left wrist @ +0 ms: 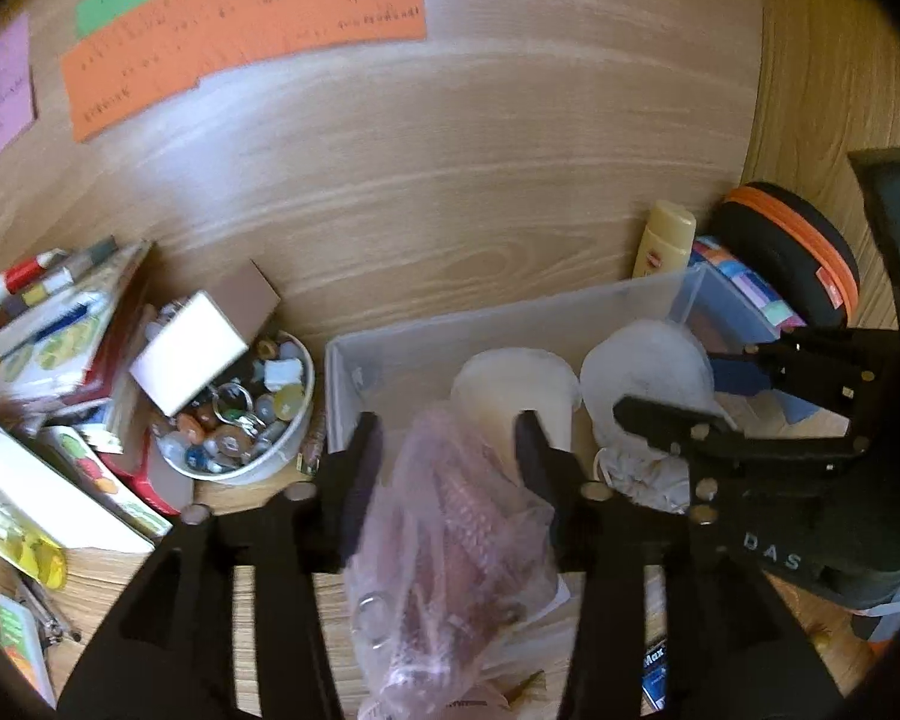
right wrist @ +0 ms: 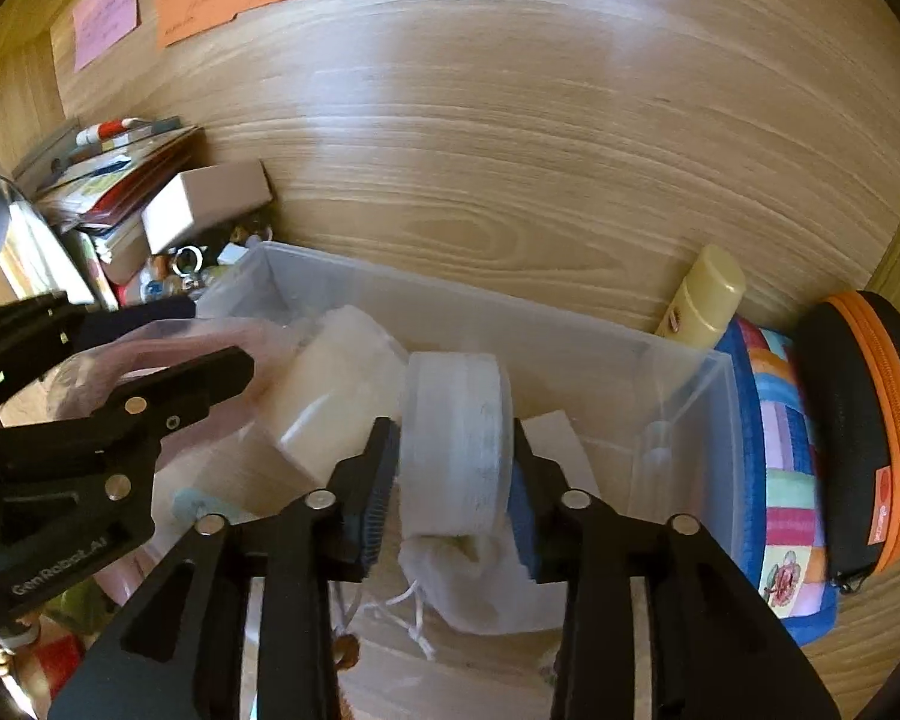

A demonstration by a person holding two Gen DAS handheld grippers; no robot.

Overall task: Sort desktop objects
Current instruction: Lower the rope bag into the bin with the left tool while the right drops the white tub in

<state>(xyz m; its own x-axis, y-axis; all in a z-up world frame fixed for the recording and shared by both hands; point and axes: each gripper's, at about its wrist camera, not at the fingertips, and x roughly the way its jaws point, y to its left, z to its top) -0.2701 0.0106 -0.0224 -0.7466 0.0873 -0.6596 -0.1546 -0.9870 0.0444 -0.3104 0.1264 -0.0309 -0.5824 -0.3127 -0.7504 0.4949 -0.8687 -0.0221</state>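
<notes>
Biggest risk is the clear bin (right wrist: 678,414): both tools crowd its near edge, so a clip on the wall could tip or shove it toward the colourful pouch (right wrist: 780,468). Right gripper (right wrist: 453,468) is clamped on the white disc (right wrist: 456,420) over the bin; thin side contact, so it could twist out. Left gripper (left wrist: 447,468) straddles the pink plastic bag (left wrist: 444,546), probably pinching it, though blur hides contact; slack film may slip.
</notes>
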